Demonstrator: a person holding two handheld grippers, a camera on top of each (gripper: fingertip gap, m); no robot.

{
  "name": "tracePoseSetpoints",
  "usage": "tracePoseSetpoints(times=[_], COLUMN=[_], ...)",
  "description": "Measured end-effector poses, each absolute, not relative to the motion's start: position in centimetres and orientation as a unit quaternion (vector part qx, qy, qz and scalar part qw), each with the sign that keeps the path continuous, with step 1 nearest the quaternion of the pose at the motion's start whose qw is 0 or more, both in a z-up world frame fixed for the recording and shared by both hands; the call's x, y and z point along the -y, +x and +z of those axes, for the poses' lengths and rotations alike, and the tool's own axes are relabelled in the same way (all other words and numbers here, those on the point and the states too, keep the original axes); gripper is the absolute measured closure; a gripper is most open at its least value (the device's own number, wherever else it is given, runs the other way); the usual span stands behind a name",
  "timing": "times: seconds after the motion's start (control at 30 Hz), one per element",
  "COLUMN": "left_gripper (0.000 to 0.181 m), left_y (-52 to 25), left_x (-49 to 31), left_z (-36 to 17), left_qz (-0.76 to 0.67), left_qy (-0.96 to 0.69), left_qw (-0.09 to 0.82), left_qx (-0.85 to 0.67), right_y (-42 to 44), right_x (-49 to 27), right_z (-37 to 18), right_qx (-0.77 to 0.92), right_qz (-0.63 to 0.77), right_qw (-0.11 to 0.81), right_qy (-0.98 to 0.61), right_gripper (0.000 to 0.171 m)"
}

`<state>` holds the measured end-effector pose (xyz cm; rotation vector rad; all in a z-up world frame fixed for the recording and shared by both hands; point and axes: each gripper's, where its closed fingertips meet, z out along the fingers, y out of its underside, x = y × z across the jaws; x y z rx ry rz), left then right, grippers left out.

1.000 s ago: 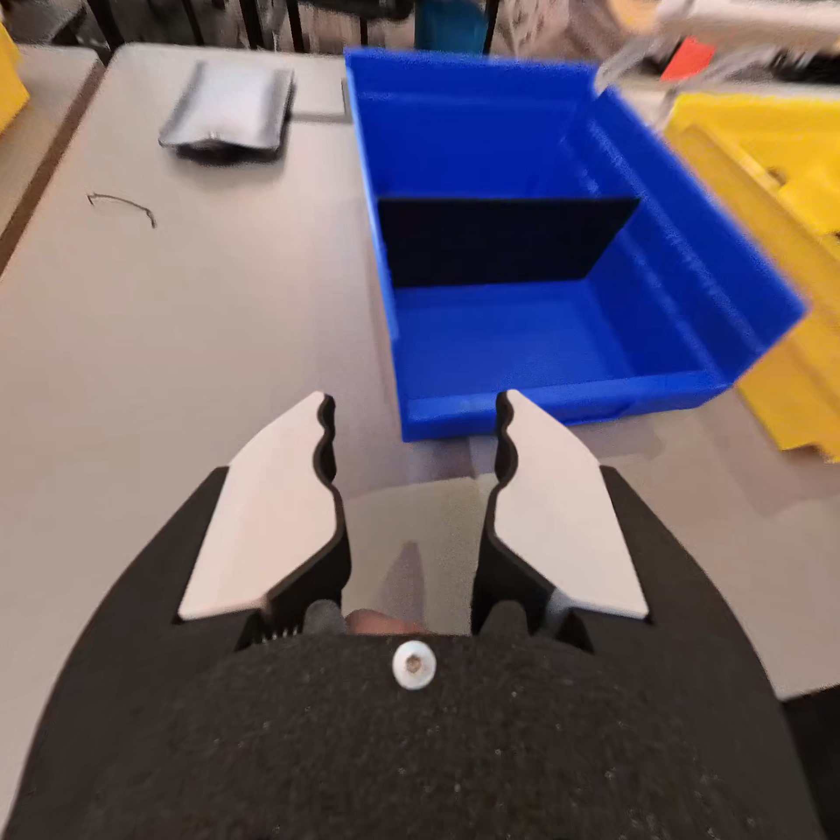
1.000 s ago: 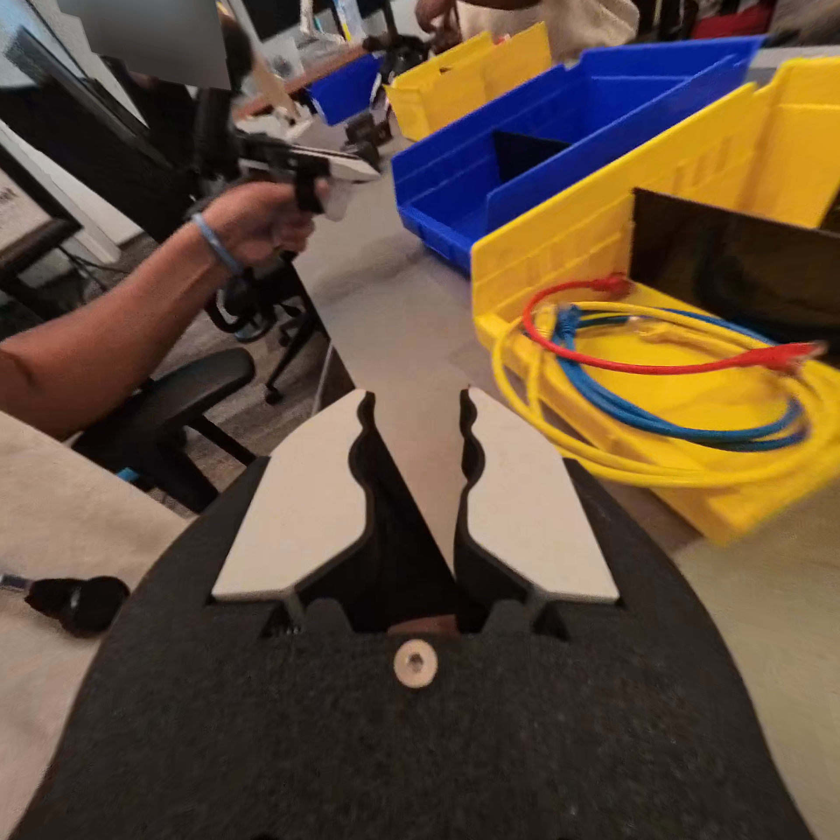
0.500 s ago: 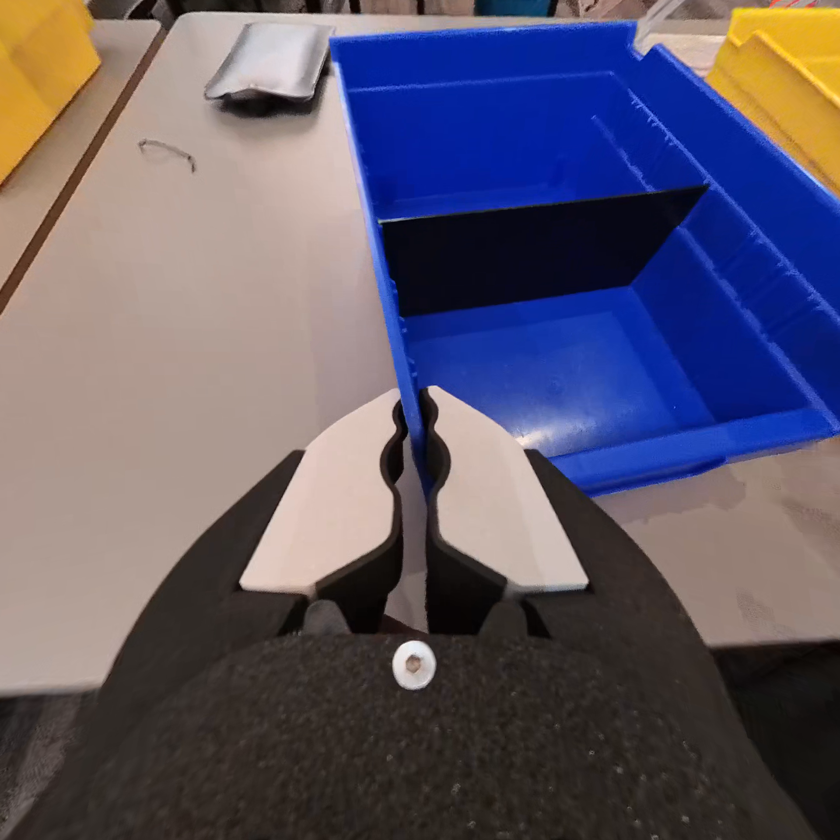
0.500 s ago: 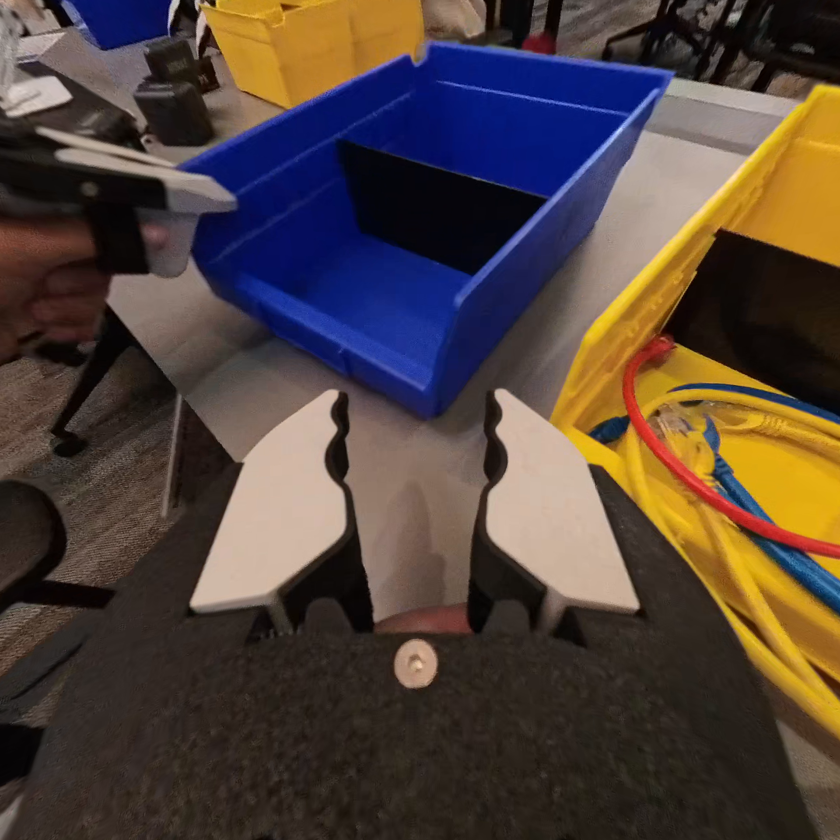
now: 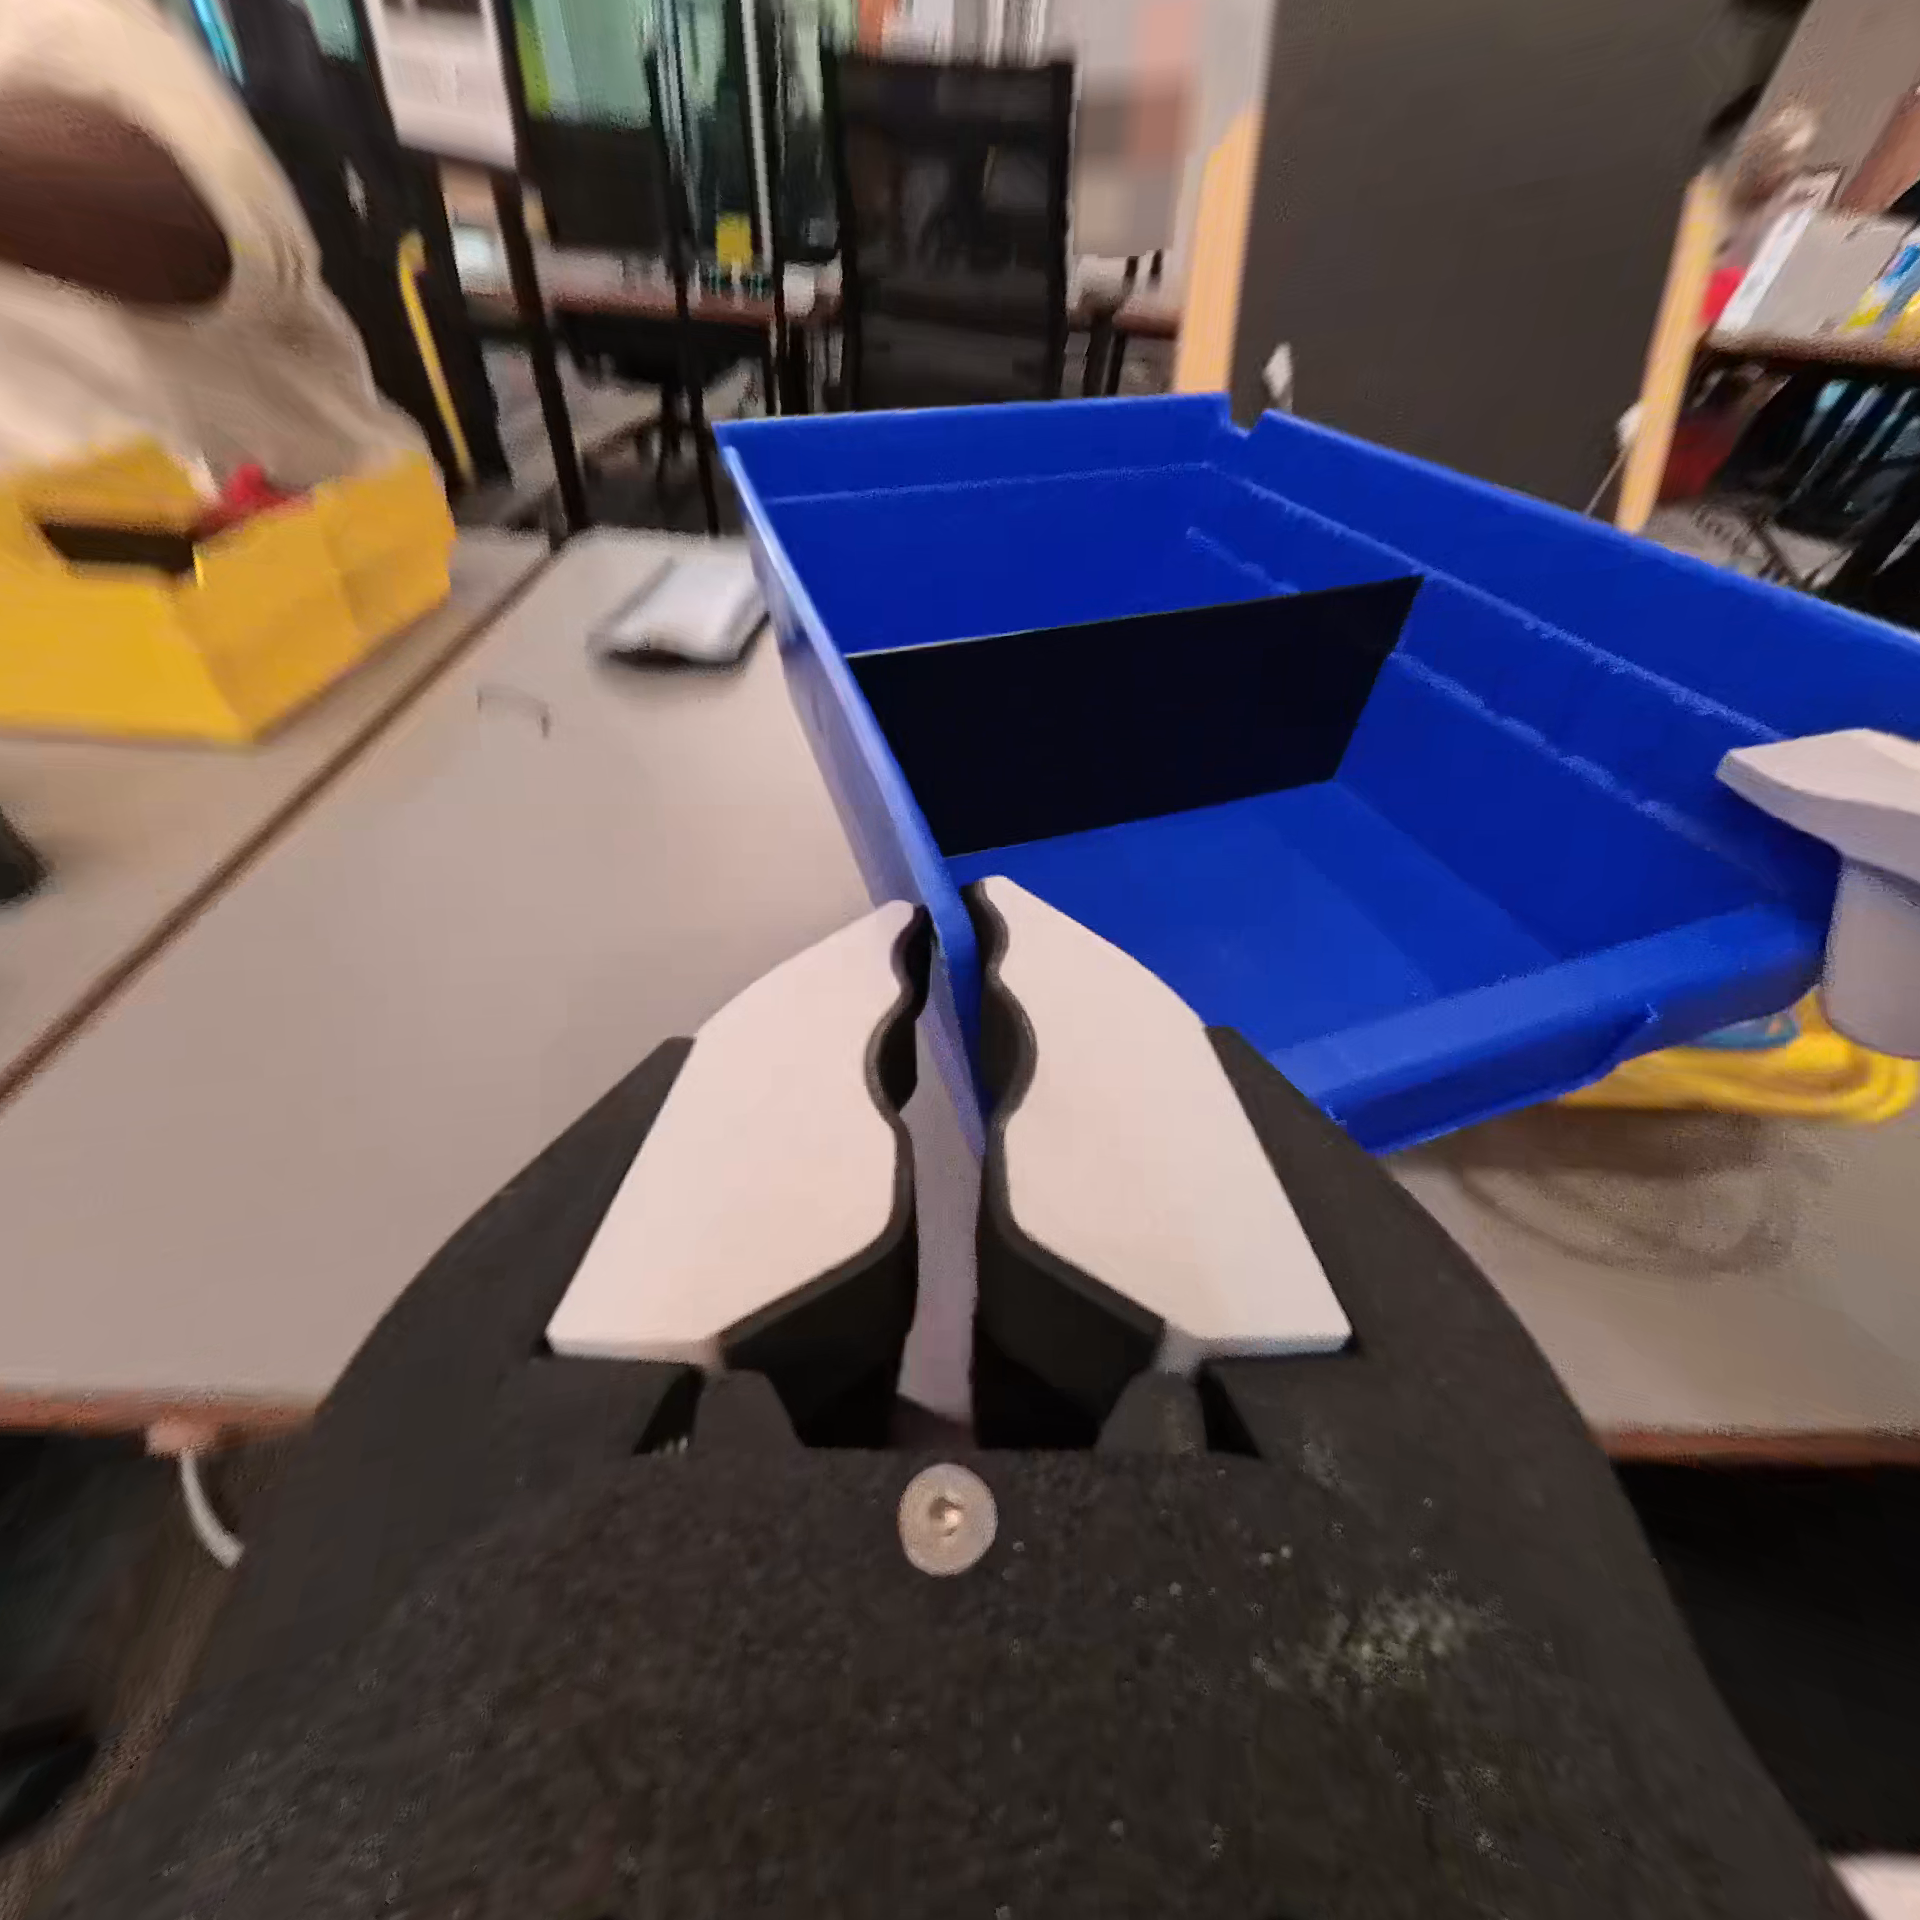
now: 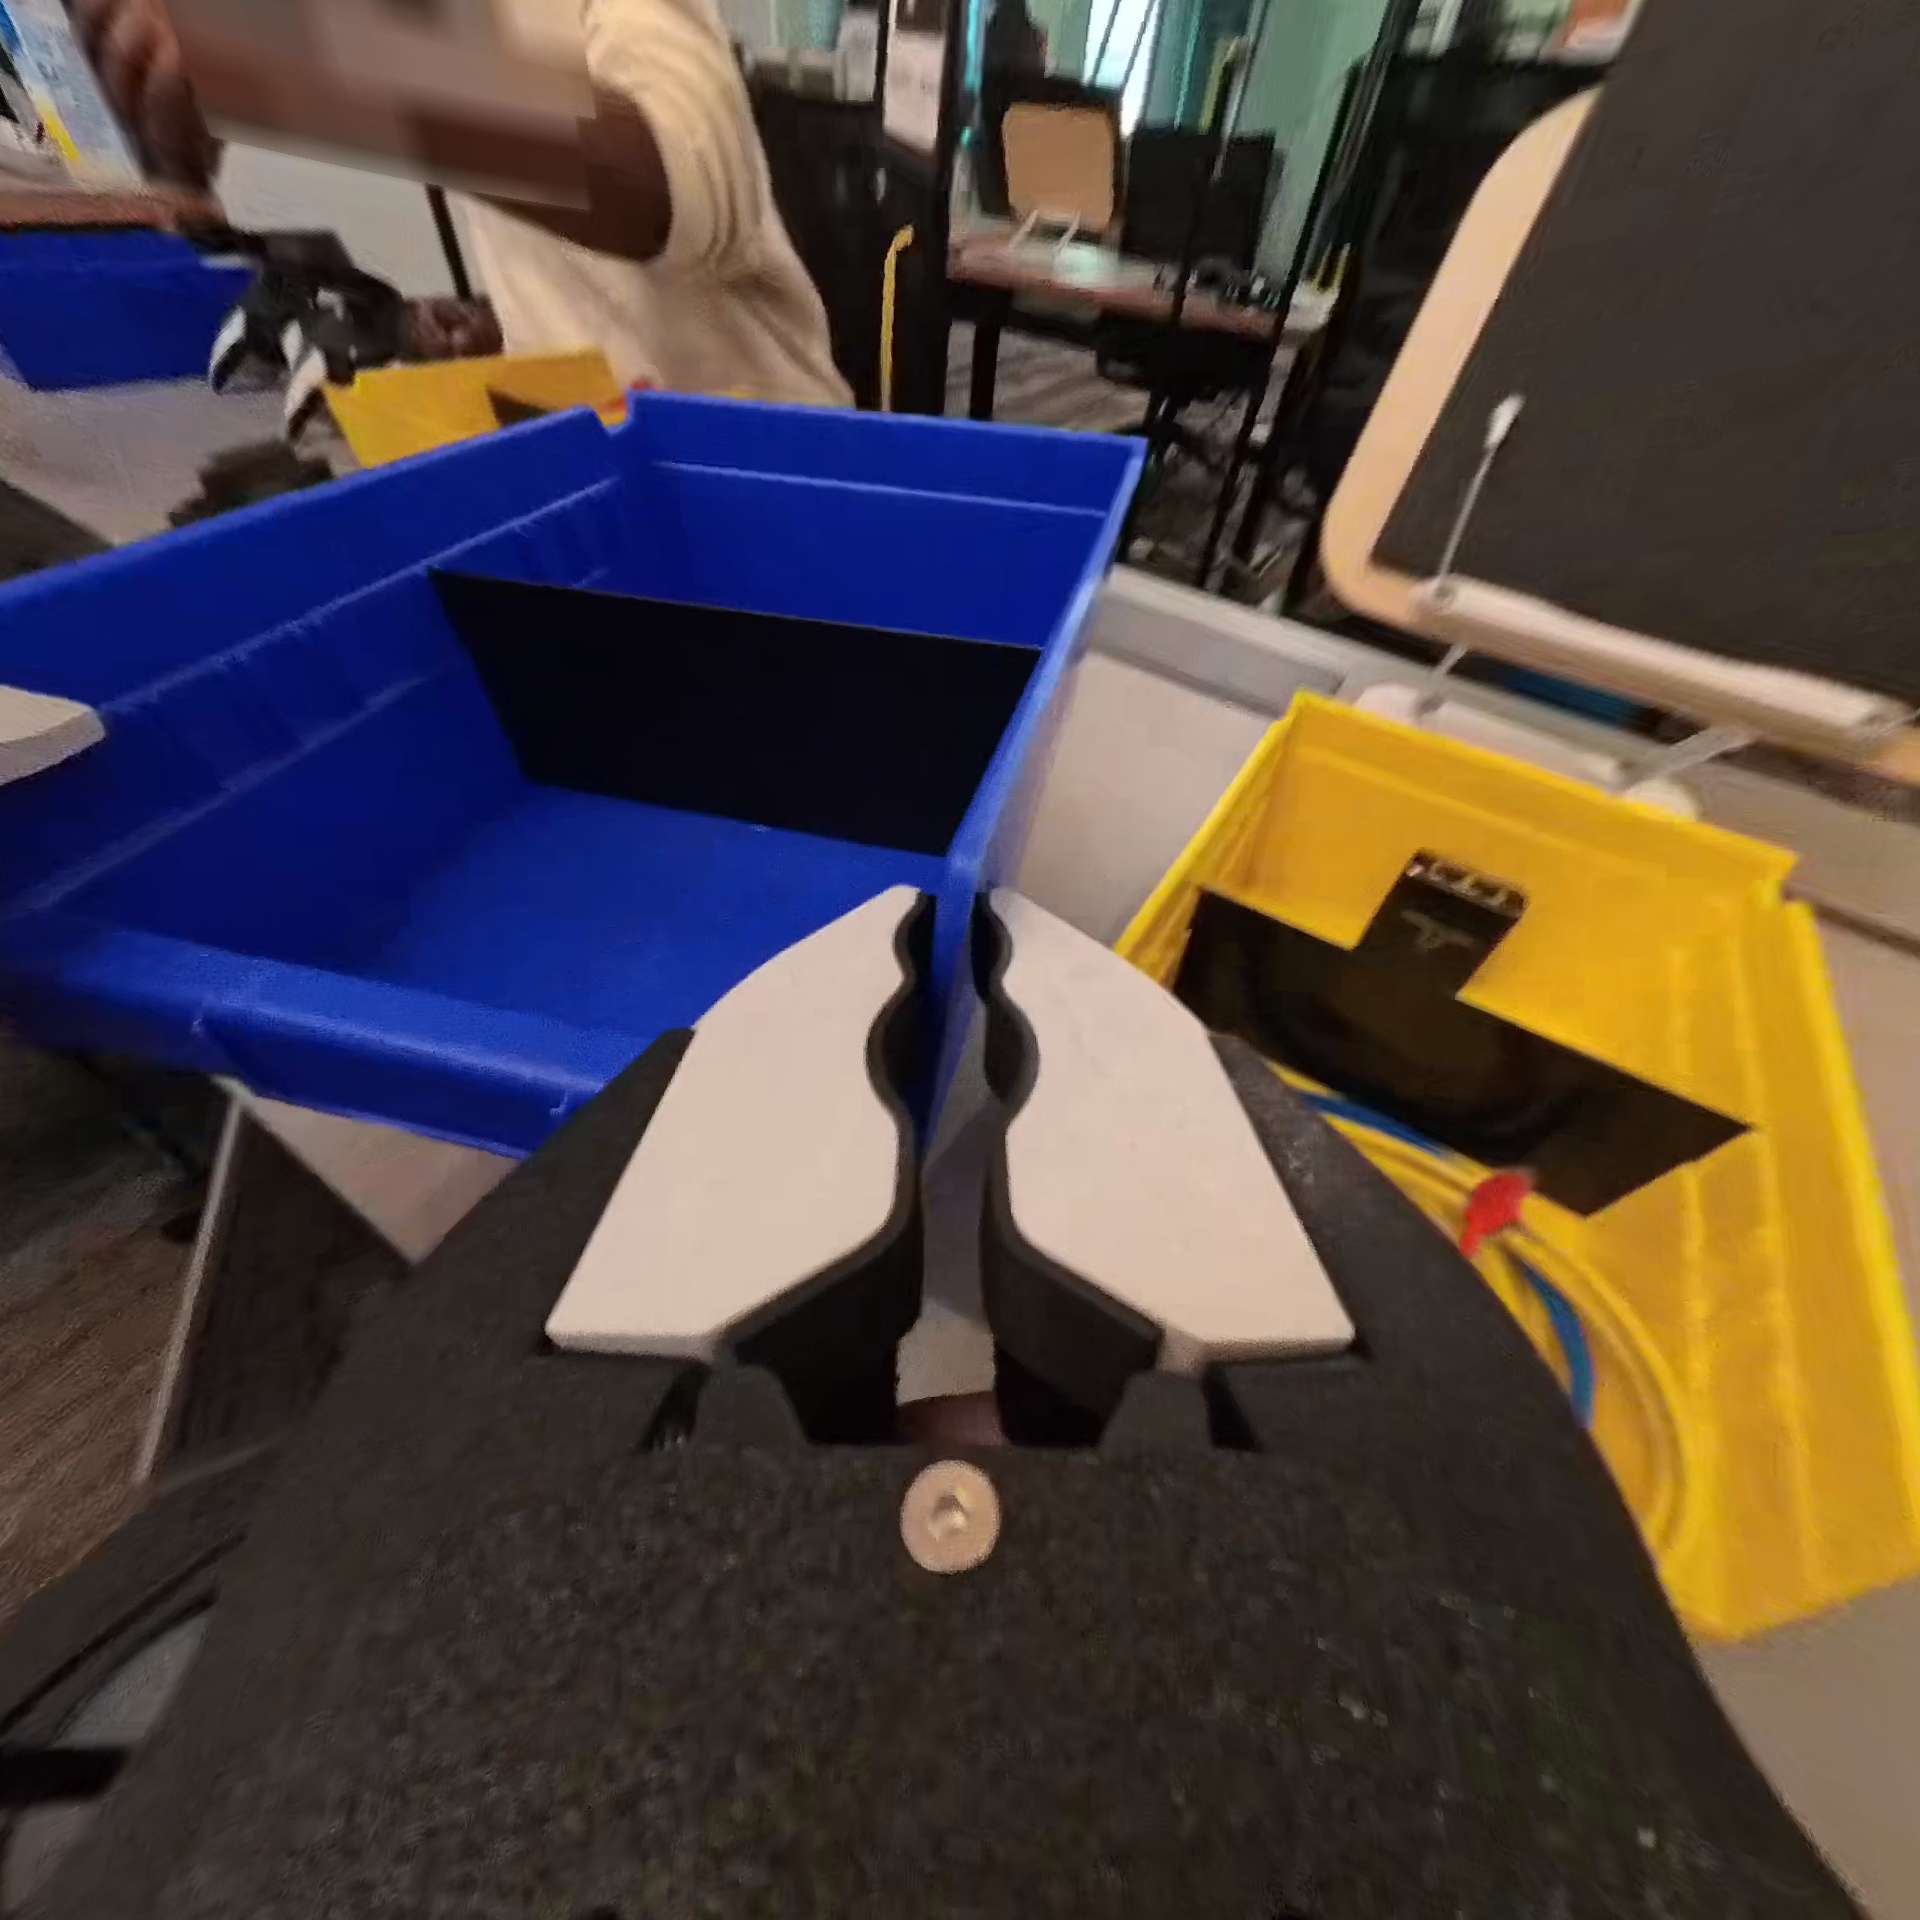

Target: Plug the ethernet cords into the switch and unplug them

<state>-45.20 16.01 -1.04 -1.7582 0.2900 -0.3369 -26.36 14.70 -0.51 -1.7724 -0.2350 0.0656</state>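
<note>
A blue bin [image 5: 1039,540] with a black divider [image 5: 1122,717] is held between both grippers and looks raised and tilted above the grey table [image 5: 416,987]. Both of its compartments look bare. My left gripper [image 5: 951,914] is shut on the bin's left wall near the front corner. My right gripper [image 6: 951,914] is shut on the right wall of the blue bin [image 6: 312,831]. Yellow, blue and red ethernet cords [image 6: 1558,1309] lie coiled in a yellow bin [image 6: 1714,1351] to the right. No switch is clearly visible.
A grey pouch [image 5: 686,618] lies on the table behind the blue bin. Another yellow bin [image 5: 208,623] stands on the table to the left. A person in a beige top [image 6: 707,260] stands beyond, by a second blue bin [image 6: 104,312]. The table's front edge [image 5: 1766,1439] is close. The gap from one gripper's tips to the other's is roughly 20 cm.
The left gripper closed on the bin's left wall, then the right gripper closed on its right wall. Both views have since tipped upward and the bin has risen from the table.
</note>
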Motion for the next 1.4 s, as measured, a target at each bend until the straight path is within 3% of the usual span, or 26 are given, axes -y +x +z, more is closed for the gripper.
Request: tracePoseSetpoints(times=[0.03, 0.17, 0.3, 0.43, 0.6, 0.83, 1.1, 1.27, 1.4], left_gripper=[0.175, 0.176, 0.174, 0.176, 0.177, 0.177, 0.170, 0.156, 0.143], left_y=[-43.8, -35.0, -20.3, -5.6, 7.3, 10.5, 11.3, 11.1, 8.8], left_x=[-16.1, -16.8, -17.2, -16.3, -14.1, -13.9, -12.3, -10.1, -7.9], left_z=[1.2, 9.0, 11.3, 9.3, 0.4, -8.3, -12.1, -11.9, -7.9], left_qz=[-0.144, -0.161, -0.201, -0.244, -0.220, -0.188, -0.220, -0.256, -0.332], left_qy=[-0.743, -0.669, -0.641, -0.649, -0.694, -0.729, -0.742, -0.735, -0.707], left_qw=[0.639, 0.697, 0.681, 0.645, 0.585, 0.540, 0.513, 0.490, 0.478], left_qx=[-0.137, -0.203, -0.293, -0.322, -0.358, -0.377, -0.373, -0.392, -0.402], right_y=[-25.1, -16.6, -3.3, 10.9, 23.8, 27.2, 28.4, 28.5, 29.4], right_x=[-14.4, -12.4, -9.3, -6.5, -3.8, -4.1, -3.5, -3.0, -2.4], right_z=[1.7, 10.2, 14.7, 11.9, 1.7, -9.2, -13.1, -13.1, -11.2], right_qx=[0.097, 0.050, -0.085, -0.172, -0.262, -0.267, -0.288, -0.291, -0.310], right_qz=[0.013, -0.063, -0.134, -0.216, -0.174, -0.102, -0.062, -0.070, -0.100], right_qw=[0.651, 0.725, 0.742, 0.654, 0.597, 0.556, 0.498, 0.488, 0.511], right_qy=[-0.753, -0.684, -0.651, -0.705, -0.738, -0.781, -0.816, -0.820, -0.795], right_gripper=[0.165, 0.166, 0.169, 0.168, 0.168, 0.169, 0.167, 0.165, 0.147])
